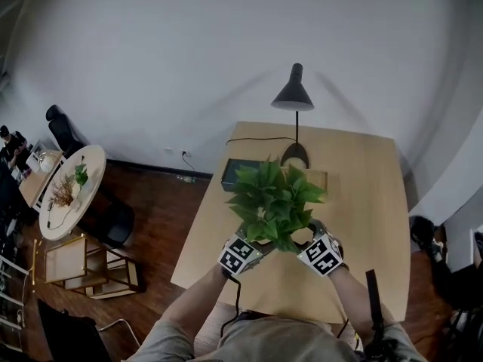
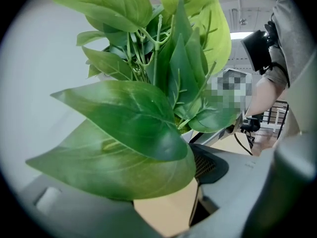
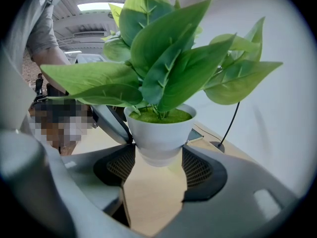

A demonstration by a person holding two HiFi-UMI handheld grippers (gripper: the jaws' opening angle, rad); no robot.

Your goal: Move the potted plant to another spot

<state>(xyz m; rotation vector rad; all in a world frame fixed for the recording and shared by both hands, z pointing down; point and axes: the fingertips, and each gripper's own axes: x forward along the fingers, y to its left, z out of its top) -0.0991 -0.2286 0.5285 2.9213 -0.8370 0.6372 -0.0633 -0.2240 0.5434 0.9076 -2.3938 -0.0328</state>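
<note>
Potted plant (image 1: 273, 202): broad glossy leaves, smooth white stepped pot, held between both grippers over the pale wooden table (image 1: 362, 202).
Right gripper (image 1: 307, 240): jaws wide, its black mesh pads against the pot's sides.
Left gripper (image 1: 259, 241): jaws wide; leaves hide the pot, so we think it grips likewise.
Cubes: black-and-white square markers.

Soft even light, fisheye-bent edges, dark vignetted corners — close foreground blurred

Potted plant (image 1: 273, 202): green leaves, wht pot, upright.
</note>
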